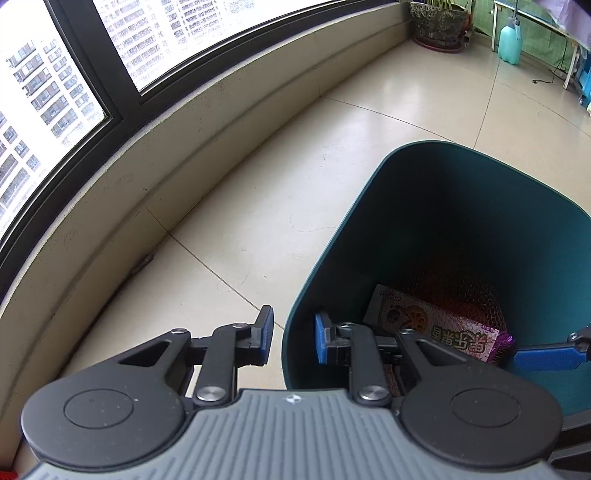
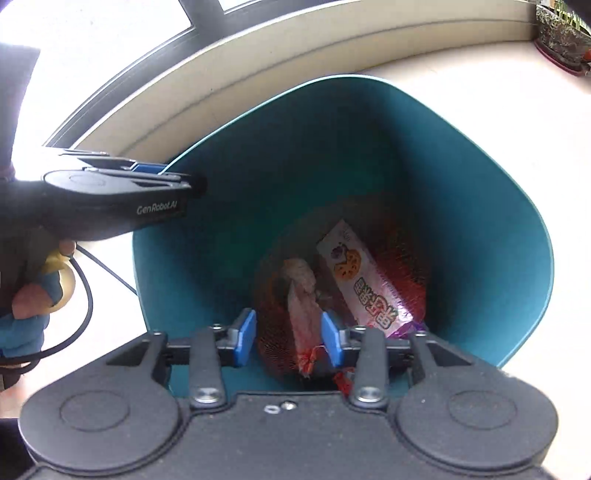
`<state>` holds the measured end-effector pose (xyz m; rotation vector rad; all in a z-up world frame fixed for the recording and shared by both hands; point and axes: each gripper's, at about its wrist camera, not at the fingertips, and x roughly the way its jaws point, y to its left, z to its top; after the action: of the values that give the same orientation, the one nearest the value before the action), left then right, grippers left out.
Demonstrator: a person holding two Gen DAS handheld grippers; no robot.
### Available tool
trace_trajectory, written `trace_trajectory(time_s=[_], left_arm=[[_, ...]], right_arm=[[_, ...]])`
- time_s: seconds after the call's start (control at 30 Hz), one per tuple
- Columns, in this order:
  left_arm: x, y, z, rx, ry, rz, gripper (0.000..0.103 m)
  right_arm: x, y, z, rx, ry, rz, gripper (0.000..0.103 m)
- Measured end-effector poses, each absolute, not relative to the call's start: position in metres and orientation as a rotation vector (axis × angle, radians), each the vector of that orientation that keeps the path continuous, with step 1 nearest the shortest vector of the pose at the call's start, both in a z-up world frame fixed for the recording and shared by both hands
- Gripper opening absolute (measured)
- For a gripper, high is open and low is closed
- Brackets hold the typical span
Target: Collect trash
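Observation:
A teal trash bin [image 1: 369, 206] [image 2: 480, 192] stands on the tiled floor. Inside lie a pink snack box [image 1: 439, 328] [image 2: 365, 288], a red net bag [image 2: 277, 332] and a crumpled pale wrapper [image 2: 303, 295]. My left gripper [image 1: 293, 339] is open and straddles the bin's near-left rim, one finger outside and one inside. It shows from the side in the right wrist view [image 2: 147, 173]. My right gripper [image 2: 288, 334] is open and empty over the bin's mouth, above the net bag. One of its blue fingertips [image 1: 546, 358] shows in the left wrist view.
A low wall ledge under a large window [image 1: 74, 92] runs along the left. A potted plant [image 1: 439, 22] and a teal jug [image 1: 509, 40] stand in the far corner. A black cable [image 2: 85, 295] hangs from the left hand.

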<state>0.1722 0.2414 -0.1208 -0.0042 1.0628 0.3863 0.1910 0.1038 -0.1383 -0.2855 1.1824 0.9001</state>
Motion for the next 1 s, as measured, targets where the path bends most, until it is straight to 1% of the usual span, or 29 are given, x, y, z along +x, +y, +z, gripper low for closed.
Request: trace_trajectory(time_s=[0.2, 0.27, 0.43, 0.6, 0.83, 0.9, 0.93, 0.97, 1.0], left_arm=[[0.165, 0.232, -0.111, 0.031, 1.037, 0.378, 0.022], [0.161, 0.228, -0.107, 0.038, 1.035, 0.367, 0.023], [0.150, 0.218, -0.095, 0.091, 1.031, 0.356, 0.023], [0.136, 0.212, -0.072, 0.098, 1.026, 0.324, 0.023], [0.108, 0.195, -0.031, 0.113, 0.981, 0.306, 0.024], [0.097, 0.187, -0.020, 0.115, 0.960, 0.297, 0.030], [0.093, 0.183, -0.015, 0.117, 0.949, 0.294, 0.036], [0.088, 0.179, -0.011, 0.119, 0.937, 0.288, 0.044], [0.082, 0.174, -0.005, 0.124, 0.920, 0.283, 0.049]], right_arm=[[0.197, 0.090, -0.127, -0.198, 1.138, 0.858, 0.053], [0.195, 0.078, -0.116, -0.172, 1.112, 0.848, 0.058], [0.187, 0.058, -0.093, -0.103, 1.049, 0.836, 0.063], [0.170, 0.036, -0.072, -0.066, 0.983, 0.822, 0.066], [0.134, 0.001, -0.038, -0.052, 0.866, 0.814, 0.075], [0.122, -0.009, -0.027, -0.053, 0.834, 0.818, 0.077], [0.116, -0.015, -0.023, -0.056, 0.817, 0.818, 0.078], [0.110, -0.019, -0.017, -0.057, 0.803, 0.816, 0.079], [0.104, -0.025, -0.012, -0.055, 0.788, 0.815, 0.080]])
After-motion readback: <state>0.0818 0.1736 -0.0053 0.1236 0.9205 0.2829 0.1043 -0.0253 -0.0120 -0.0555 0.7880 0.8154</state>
